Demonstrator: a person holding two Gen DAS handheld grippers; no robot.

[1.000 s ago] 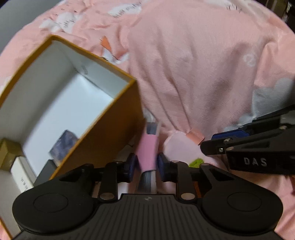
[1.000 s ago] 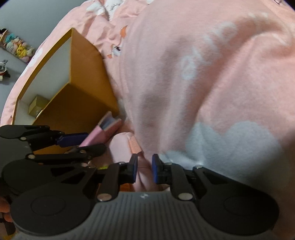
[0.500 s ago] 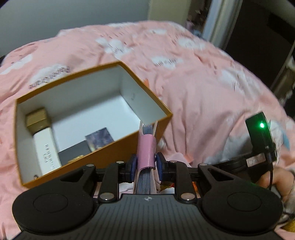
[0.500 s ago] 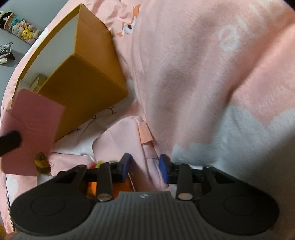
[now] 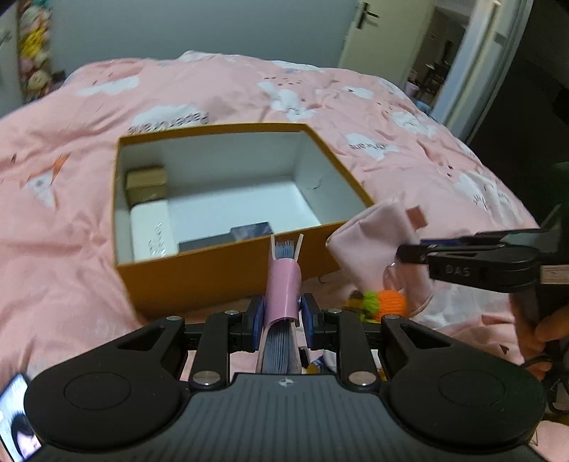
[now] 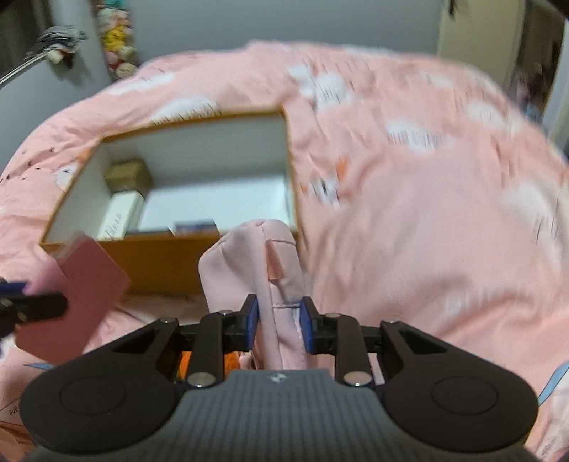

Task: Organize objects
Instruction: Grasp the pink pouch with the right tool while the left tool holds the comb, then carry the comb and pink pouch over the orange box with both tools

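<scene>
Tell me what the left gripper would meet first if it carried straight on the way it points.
Probably the near orange wall of the box: the left gripper, shut on the pink notebook, aims at it. Depth is unclear; it might clear the rim.

We see a pink quilt (image 5: 220, 96) printed with white clouds spread over the bed, rumpled and filling most of both views. Against the grey wall (image 5: 199, 28) behind it, on the left, we make out a column of small plush toys (image 5: 33, 60), and in the right wrist view a grey tasselled thing (image 6: 60, 39) sits on a curved metal rod. On the right we see a pale door (image 5: 384, 39) with a dark handle, standing open.
</scene>
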